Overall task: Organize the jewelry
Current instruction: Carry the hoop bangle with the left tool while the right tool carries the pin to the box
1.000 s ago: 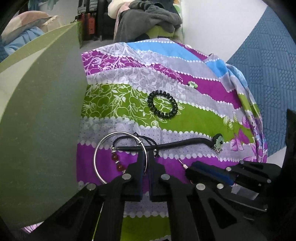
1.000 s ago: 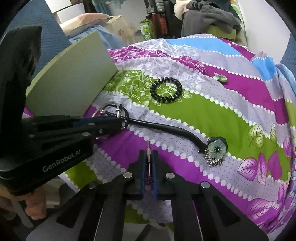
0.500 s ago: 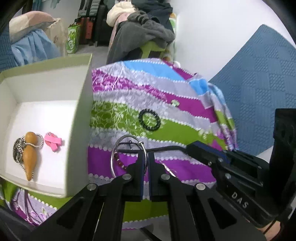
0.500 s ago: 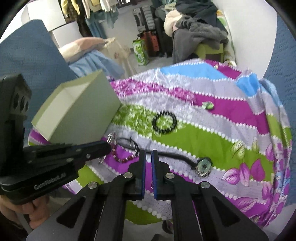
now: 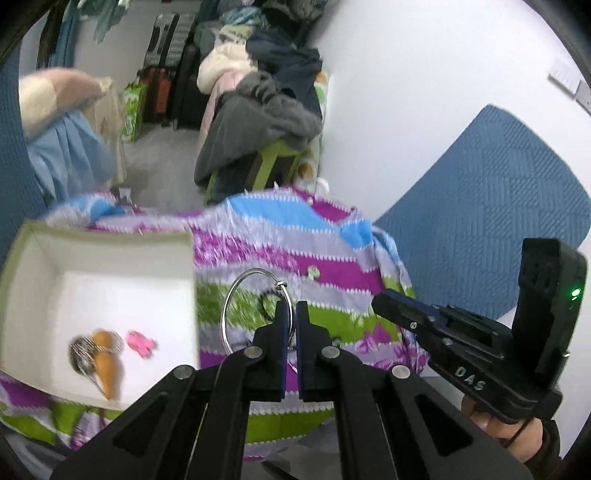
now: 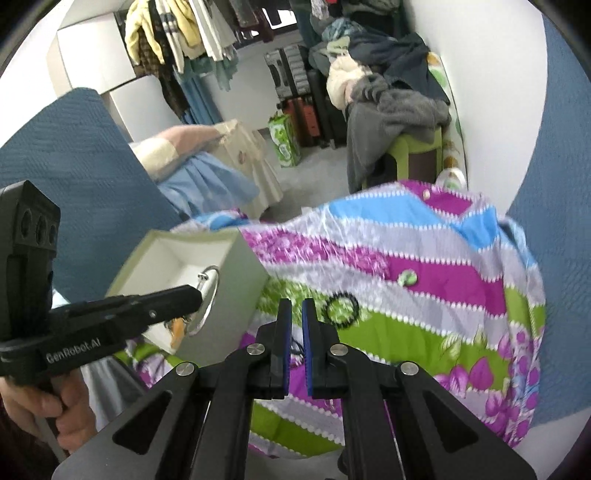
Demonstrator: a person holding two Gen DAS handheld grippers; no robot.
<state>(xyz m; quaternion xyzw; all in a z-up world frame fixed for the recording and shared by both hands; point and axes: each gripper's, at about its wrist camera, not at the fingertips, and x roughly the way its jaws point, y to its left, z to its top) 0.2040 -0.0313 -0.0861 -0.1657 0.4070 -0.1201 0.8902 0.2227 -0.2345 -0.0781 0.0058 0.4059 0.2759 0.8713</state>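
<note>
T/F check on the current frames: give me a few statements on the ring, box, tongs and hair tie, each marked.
1. The left tongs grip the silver ring. True.
2. The box is empty. False: an orange gourd and a pink piece lie inside.
3. The black coil hair tie lies in the box. False: it lies on the floral cloth.
4. The right tongs sit narrowly apart. True.

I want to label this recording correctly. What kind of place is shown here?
Probably a lived-in bedroom: a floral bedcover, clothes heaped on a green stool, garments hanging from a rack, and suitcases by the wall.
</note>
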